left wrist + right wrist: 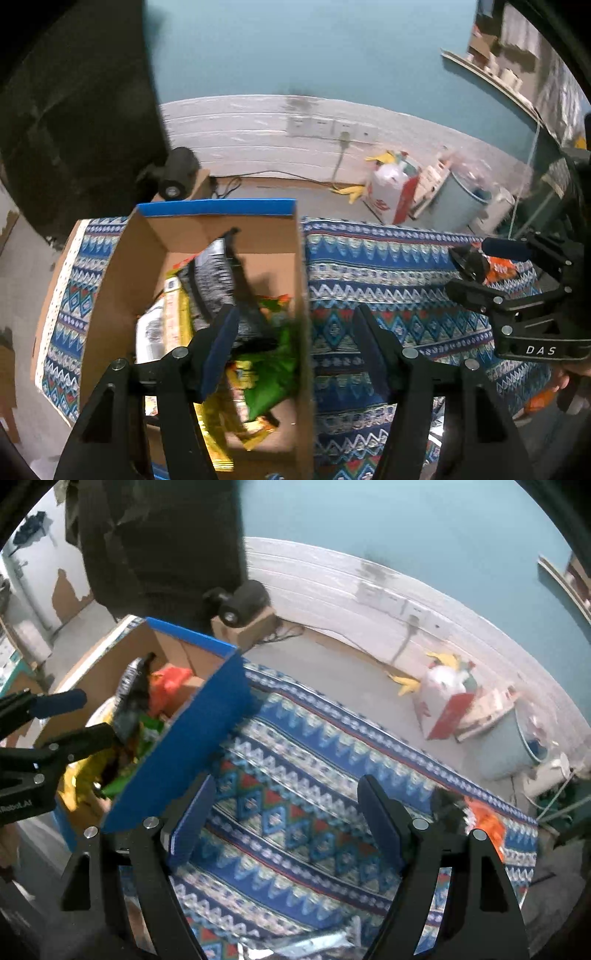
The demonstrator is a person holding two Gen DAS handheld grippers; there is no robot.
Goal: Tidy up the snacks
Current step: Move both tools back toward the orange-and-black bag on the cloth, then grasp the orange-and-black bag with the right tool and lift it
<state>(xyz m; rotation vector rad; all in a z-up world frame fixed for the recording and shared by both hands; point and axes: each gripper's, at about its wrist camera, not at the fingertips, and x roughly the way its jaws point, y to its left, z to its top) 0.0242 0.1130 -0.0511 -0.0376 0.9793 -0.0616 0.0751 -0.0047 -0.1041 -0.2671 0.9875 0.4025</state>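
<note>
A cardboard box [122,266] with a blue outside [192,738] stands on the patterned cloth [384,266]. It holds several snack packs: a black-and-white pack [214,280], a green one [273,373], yellow ones [177,317]. My left gripper [295,350] is open above the box's right wall, empty; it also shows in the right wrist view [77,720]. My right gripper [284,823] is open and empty over the cloth; it shows in the left wrist view [469,273]. An orange snack pack [484,823] lies on the cloth at the right.
A silvery pack [314,945] lies at the cloth's near edge. Beyond the table are a black roller on a small box [177,177], a white-and-red bag [391,188], a grey bin [461,199] and wall sockets with a cable [343,140].
</note>
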